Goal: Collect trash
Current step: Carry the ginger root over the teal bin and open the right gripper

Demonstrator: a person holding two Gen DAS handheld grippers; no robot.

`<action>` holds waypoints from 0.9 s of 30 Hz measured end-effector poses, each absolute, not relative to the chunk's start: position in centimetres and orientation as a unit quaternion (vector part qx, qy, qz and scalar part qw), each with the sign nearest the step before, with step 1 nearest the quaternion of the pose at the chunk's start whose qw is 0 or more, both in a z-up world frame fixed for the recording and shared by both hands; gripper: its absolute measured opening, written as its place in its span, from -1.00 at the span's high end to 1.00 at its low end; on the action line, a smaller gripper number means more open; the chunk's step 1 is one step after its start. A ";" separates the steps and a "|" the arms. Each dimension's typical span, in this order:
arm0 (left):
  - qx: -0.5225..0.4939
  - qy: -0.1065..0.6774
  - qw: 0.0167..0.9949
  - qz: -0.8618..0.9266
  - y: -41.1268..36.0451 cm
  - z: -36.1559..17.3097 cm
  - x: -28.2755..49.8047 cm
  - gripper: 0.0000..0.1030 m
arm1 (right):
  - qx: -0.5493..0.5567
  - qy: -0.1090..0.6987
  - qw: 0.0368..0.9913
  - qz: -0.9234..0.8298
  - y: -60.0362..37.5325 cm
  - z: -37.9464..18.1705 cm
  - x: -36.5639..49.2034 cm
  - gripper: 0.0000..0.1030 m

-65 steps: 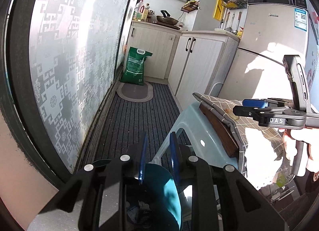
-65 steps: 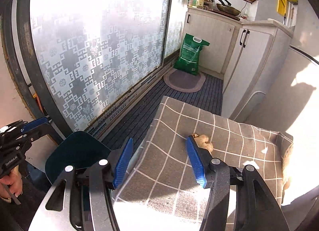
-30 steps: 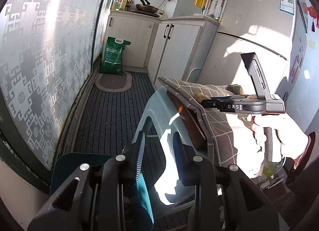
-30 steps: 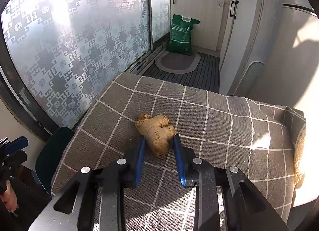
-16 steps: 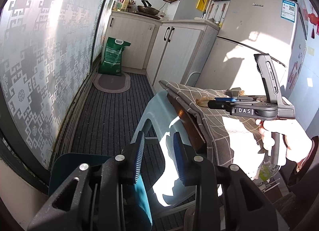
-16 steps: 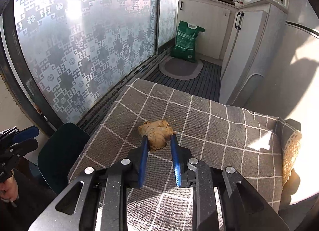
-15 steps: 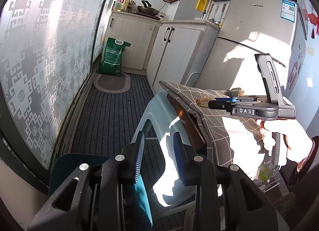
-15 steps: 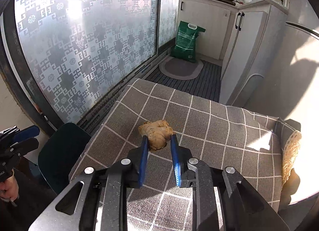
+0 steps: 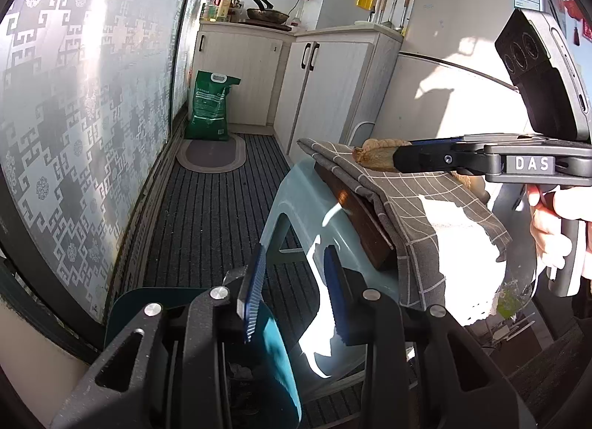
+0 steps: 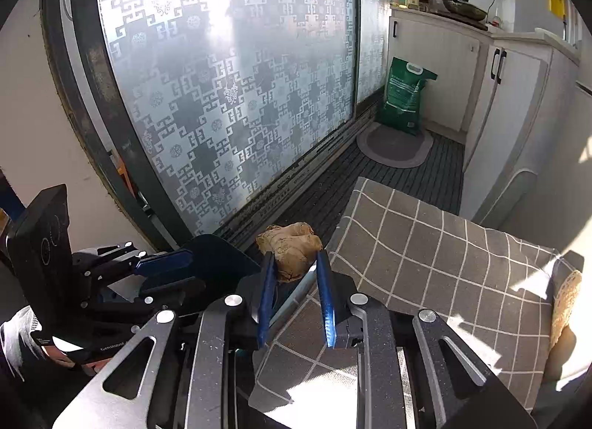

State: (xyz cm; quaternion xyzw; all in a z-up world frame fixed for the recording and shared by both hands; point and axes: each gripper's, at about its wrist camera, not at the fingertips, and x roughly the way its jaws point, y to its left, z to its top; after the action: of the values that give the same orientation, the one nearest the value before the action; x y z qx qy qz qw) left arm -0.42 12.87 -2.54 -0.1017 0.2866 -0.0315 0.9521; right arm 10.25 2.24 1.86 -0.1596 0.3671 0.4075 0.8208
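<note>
My right gripper [image 10: 293, 262] is shut on a knobbly piece of ginger [image 10: 290, 245] and holds it in the air beyond the left edge of the checked grey cloth [image 10: 436, 258]. In the left wrist view the ginger [image 9: 375, 155] sticks out of the right gripper [image 9: 397, 158] above the cloth's corner. My left gripper [image 9: 292, 273] is shut on the raised teal lid [image 9: 275, 351] of a trash bin at the bottom; it also shows in the right wrist view [image 10: 162, 266], with the lid [image 10: 218, 258] just left of the ginger.
The cloth covers a wooden board on a pale blue plastic stool [image 9: 307, 207]. A frosted patterned sliding door [image 10: 229, 88] runs along the left. A green sack [image 9: 209, 107] and oval mat [image 9: 212, 151] lie by white cabinets [image 9: 325, 88]. A fridge [image 9: 462, 59] stands right.
My right gripper has lifted the ginger off the cloth and carried it left, toward the bin lid. My left gripper still holds the lid up.
</note>
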 end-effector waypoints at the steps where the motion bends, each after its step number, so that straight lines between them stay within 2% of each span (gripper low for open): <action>1: -0.104 0.286 0.952 -0.032 13.1 -2.5 -0.5 0.32 | -0.164 0.367 0.816 0.416 2.9 1.9 9.7 0.57; 8: -0.127 0.300 0.945 -0.016 15.0 -3.5 -0.6 0.33 | -0.201 0.379 0.787 0.444 6.4 0.6 7.5 0.58; 15: -0.157 0.329 0.931 -0.013 17.8 -5.5 -1.1 0.46 | -0.219 0.408 0.754 0.465 9.3 -1.8 6.9 0.57; 22: -0.157 0.346 0.925 -0.018 18.9 -6.9 -1.9 0.51 | -0.252 0.424 0.725 0.480 12.6 -3.7 5.8 0.58; 25: -0.149 0.354 0.923 -0.018 19.0 -7.3 -2.2 0.62 | -0.262 0.431 0.716 0.482 13.5 -4.5 5.6 0.58; 27: -0.144 0.363 0.921 -0.018 19.1 -7.7 -2.2 0.63 | -0.268 0.436 0.711 0.482 13.9 -5.1 5.6 0.58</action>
State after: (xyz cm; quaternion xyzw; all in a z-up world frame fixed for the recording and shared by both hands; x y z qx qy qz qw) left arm -2.20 19.06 -7.74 -0.1436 0.3629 -0.0176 0.9205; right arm 5.58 13.93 -5.06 -0.2678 0.4363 0.4815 0.7114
